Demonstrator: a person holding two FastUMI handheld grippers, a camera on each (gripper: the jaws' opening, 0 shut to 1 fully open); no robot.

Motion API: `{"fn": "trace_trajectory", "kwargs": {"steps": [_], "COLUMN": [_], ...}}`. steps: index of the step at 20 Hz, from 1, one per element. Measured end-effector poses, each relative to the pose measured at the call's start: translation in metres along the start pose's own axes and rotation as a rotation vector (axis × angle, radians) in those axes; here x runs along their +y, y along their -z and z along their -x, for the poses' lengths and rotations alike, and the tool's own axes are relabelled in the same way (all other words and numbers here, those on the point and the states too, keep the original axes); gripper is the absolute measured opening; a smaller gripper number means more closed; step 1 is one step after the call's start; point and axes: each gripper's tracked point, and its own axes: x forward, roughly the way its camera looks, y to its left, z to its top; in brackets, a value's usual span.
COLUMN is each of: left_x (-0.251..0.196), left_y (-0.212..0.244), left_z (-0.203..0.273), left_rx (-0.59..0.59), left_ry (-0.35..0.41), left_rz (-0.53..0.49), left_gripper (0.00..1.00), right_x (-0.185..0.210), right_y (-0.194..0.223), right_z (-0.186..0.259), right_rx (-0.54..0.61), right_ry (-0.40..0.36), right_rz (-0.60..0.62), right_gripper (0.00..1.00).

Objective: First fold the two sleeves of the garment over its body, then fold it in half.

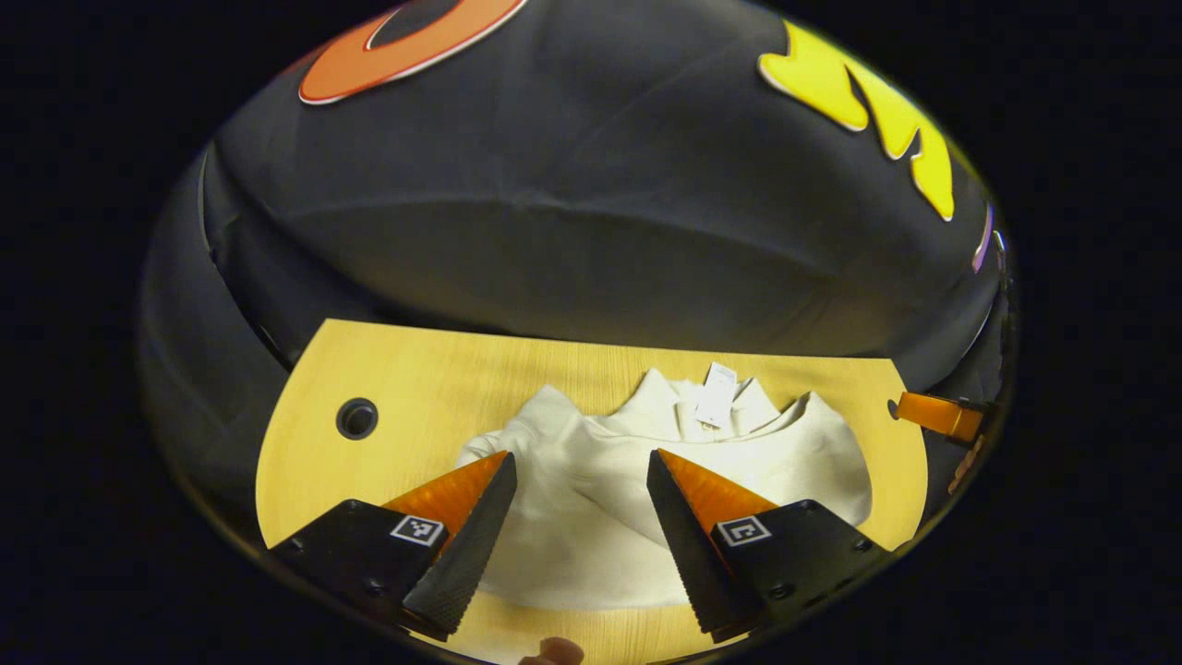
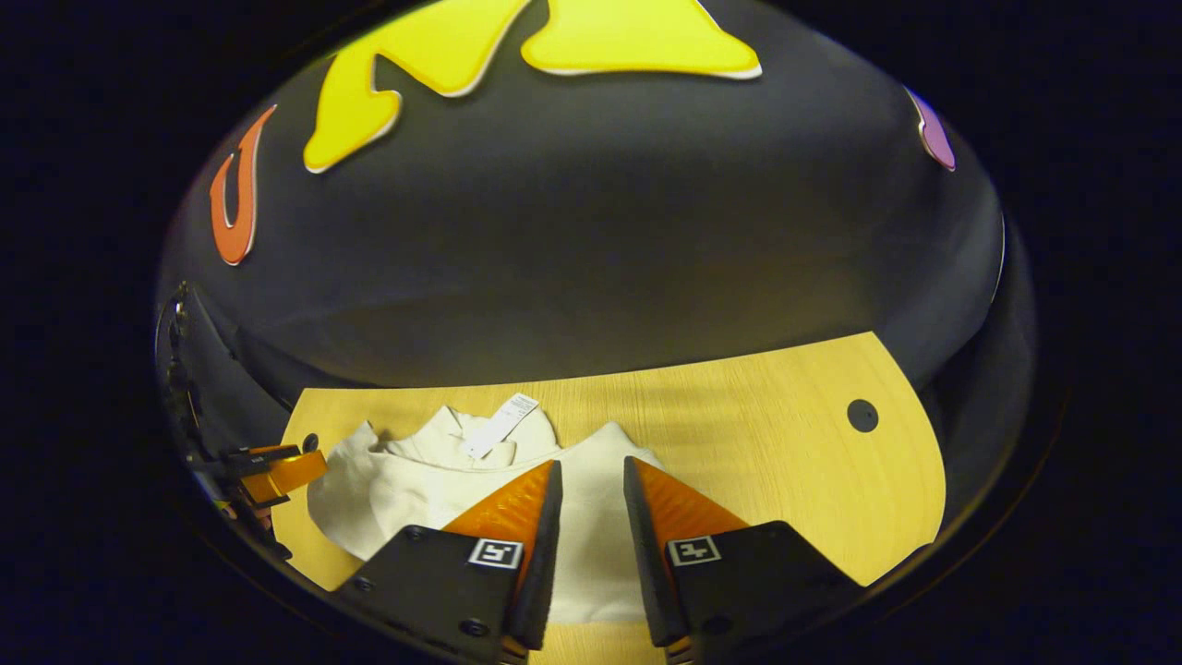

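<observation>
White garment [image 1: 591, 499] on wooden table [image 1: 406, 388], left hand-held gripper [image 1: 580, 466] released, right hand-held gripper [image 2: 591, 476] narrowly parted (empty)

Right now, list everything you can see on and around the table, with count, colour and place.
garment: one, white, bunched at the table's middle, collar toward the wall
tag: one, white, at the garment's collar
table: one, light wood, in front of the black wall
holes: two, dark, one near each far end of the table
left tool: one, open, above the garment
right tool: one, jaws narrowly apart, above the garment's near edge
</observation>
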Motion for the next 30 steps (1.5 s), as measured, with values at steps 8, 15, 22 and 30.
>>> {"fn": "trace_trajectory", "kwargs": {"steps": [8,15,22,30], "left_x": [-0.023,-0.007,-0.012,-0.041], "left_y": [-0.038,-0.03,0.003,0.022], "left_z": [0.161,0.28,0.359,0.403], "left_rx": [-0.315,-0.508,-0.55,-0.64], "left_ry": [-0.063,-0.155,-0.213,-0.174], "left_rz": [-0.128,-0.098,-0.086,-0.124], "left_gripper": [0.99,0.99,0.98,0.89], "right_x": [0.023,0.04,0.042,0.052], "right_y": [0.001,0.005,0.03,0.065], "right_z": [0.155,0.301,0.411,0.429], "right_rx": [-0.153,-0.366,-0.574,-0.575], "right_ry": [-0.07,-0.097,-0.073,-0.083], "right_rz": [0.094,0.238,0.223,0.202], "right_gripper": [0.84,0.95,0.97,0.96]}}
